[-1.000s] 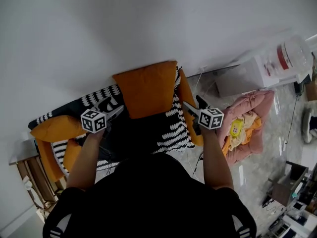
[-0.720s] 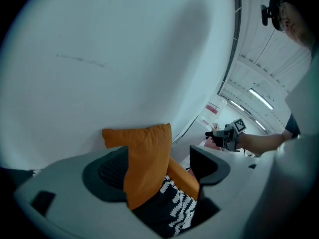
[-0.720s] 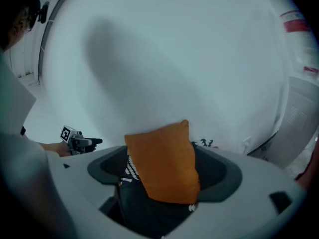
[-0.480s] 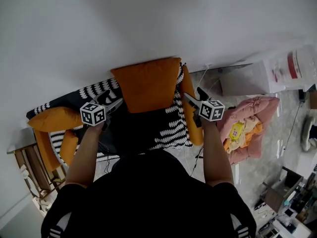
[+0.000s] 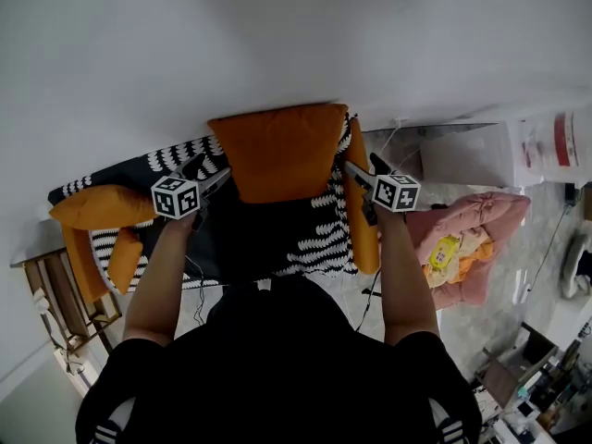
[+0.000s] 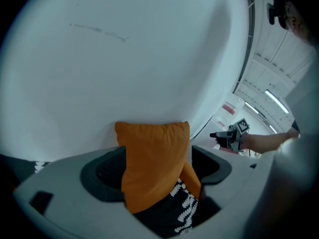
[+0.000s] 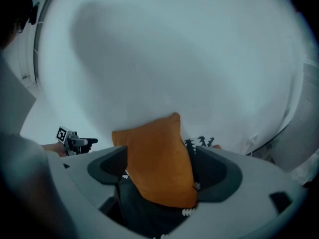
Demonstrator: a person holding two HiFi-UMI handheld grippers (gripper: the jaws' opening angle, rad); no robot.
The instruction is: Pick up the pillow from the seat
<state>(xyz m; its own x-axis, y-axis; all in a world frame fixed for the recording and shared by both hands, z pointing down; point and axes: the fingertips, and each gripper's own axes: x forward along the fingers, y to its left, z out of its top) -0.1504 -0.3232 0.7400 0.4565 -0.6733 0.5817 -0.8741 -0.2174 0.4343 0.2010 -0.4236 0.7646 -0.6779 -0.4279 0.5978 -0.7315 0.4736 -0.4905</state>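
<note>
Creeping closer than a second back. Left gripper by the orange pillow, jaws opening, pillow between, not pinched. Right gripper opposite, spread wide. Pillow upright on the patterned seat, against the wall.

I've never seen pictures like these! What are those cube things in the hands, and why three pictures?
A person holds two pinching tools called grippers; the patterned cubes belong to them. One picture looks down from a camera on the person's head: left gripper, right gripper. The other two come from cameras riding on each gripper, looking along its jaws. An orange pillow stands on a seat with a black-and-white cover. It sits between both pairs of jaws, which stand apart; the left ones are opening.
</note>
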